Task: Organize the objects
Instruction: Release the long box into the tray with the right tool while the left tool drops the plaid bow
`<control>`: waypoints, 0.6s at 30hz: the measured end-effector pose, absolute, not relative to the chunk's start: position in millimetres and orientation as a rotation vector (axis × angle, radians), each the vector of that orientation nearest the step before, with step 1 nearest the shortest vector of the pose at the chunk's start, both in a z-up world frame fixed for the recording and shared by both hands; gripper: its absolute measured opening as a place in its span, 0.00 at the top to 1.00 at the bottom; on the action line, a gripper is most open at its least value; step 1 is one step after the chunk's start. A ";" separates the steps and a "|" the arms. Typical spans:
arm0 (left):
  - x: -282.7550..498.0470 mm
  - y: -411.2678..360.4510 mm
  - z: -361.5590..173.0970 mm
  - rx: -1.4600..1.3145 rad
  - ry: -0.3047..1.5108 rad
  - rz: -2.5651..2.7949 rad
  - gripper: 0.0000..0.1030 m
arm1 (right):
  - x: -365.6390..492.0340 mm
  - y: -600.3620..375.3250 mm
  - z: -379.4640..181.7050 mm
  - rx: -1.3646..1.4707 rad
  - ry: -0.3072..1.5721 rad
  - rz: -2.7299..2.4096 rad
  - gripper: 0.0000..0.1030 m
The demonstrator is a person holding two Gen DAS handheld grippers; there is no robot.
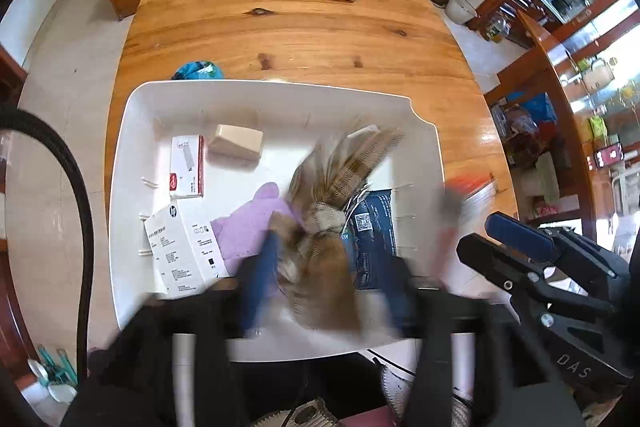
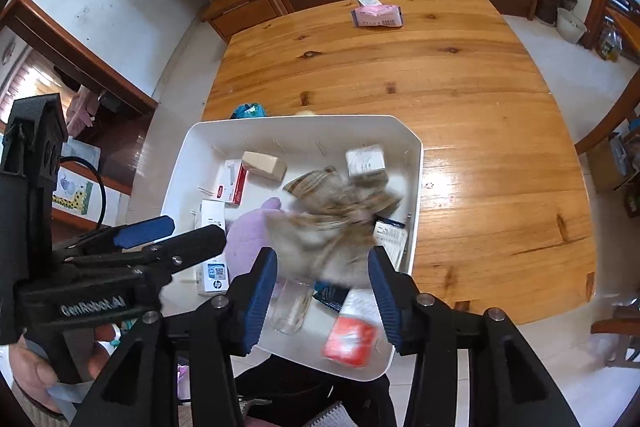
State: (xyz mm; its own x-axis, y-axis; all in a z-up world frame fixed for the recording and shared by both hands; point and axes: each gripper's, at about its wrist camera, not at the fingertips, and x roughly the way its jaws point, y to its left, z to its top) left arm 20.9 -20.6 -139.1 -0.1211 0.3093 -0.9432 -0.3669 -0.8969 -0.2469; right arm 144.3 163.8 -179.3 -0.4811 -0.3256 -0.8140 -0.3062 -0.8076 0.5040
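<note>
Right gripper, blue-padded jaws spread, released, above white plastic tray; left gripper blurred, grip indeterminate. Tray on wooden table contains: one brown plaid cloth, one lilac cloth, one clear glass, one beige block, one orange packet.

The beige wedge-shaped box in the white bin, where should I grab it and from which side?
Judging by its pose, come from above with the hand-held gripper and close on the two long flat sides of the beige box. It lies flat in the white bin, with open floor around it; the red-and-white box is beside it.
</note>
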 end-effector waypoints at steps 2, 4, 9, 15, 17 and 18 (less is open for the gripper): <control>20.2 -26.2 -139.0 -1.728 0.035 2.088 0.15 | 145.7 162.4 -176.3 1.578 -0.964 -2.518 0.53; 20.0 -33.1 -139.1 -1.741 -0.015 2.078 0.14 | 147.0 160.8 -171.5 1.552 -0.956 -2.525 0.53; 18.1 -52.3 -131.0 -1.741 -0.069 2.115 0.12 | 146.8 156.1 -162.7 1.517 -0.931 -2.530 0.53; 14.7 -80.2 -117.6 -1.723 -0.120 2.189 0.12 | 140.7 148.9 -156.3 1.484 -0.895 -2.513 0.53; 13.9 -87.2 -113.1 -1.714 -0.126 2.212 0.12 | 138.3 147.1 -154.6 1.475 -0.891 -2.508 0.53; 13.6 -89.8 -110.4 -1.709 -0.128 2.223 0.12 | 136.0 145.8 -153.7 1.470 -0.888 -2.501 0.53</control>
State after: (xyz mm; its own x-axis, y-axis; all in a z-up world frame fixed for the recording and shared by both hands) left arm 13.6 -89.8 -110.4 -0.2236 0.3139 -0.9228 -0.2056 -0.9406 -0.2701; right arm 136.0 145.8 -153.7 -0.5262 -0.3712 -0.7650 -0.1943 -0.8234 0.5332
